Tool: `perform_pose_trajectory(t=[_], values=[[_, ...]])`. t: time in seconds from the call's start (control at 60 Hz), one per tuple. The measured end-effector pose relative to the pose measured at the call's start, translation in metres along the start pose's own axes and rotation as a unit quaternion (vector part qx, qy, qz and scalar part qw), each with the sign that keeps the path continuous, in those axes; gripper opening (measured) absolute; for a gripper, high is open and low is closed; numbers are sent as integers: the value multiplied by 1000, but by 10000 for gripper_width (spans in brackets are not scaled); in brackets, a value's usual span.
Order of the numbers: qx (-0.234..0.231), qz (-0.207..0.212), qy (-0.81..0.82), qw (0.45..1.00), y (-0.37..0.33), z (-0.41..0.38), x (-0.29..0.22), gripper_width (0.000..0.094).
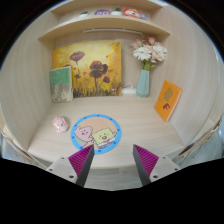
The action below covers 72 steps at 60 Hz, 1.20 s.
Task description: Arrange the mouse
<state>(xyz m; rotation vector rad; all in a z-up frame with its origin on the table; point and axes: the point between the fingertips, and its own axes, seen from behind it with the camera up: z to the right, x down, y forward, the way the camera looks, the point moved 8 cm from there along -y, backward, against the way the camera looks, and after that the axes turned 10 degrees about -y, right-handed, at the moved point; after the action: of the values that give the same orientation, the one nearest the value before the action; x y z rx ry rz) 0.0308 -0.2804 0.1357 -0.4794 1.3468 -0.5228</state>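
A small pink mouse (pixel 60 124) sits on the light wooden desk (pixel 150 128), to the left of a round blue mousepad (pixel 95 131) printed with cartoon figures. My gripper (pixel 113 160) hovers above the desk's near edge, with the pad just ahead of its left finger. Its two fingers, with magenta pads (pixel 82 161), stand apart and hold nothing. The mouse lies ahead and to the left of the left finger, off the mousepad.
At the back of the desk a flower painting (pixel 90 68) leans on the wall. Beside it stand a small green card (pixel 62 83), a vase of pale flowers (pixel 146 62) and an orange card (pixel 168 99). A shelf (pixel 105 22) runs above.
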Motion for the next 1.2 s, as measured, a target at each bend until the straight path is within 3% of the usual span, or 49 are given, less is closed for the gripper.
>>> perform_pose_trajectory(t=[0.167, 0.467, 0.783, 1.0, 1.083, 1.2], values=[[-62, -49, -31, 996, 25, -90, 28, 778], [-114, -59, -41, 991, 98, -197, -12, 791], [-105, -67, -55, 991, 183, -229, -73, 791], [-69, -81, -31, 994, 220, -223, -98, 785], [-58, -81, -15, 995, 228, -220, -102, 729], [-49, -82, -10, 995, 231, -221, -106, 571]])
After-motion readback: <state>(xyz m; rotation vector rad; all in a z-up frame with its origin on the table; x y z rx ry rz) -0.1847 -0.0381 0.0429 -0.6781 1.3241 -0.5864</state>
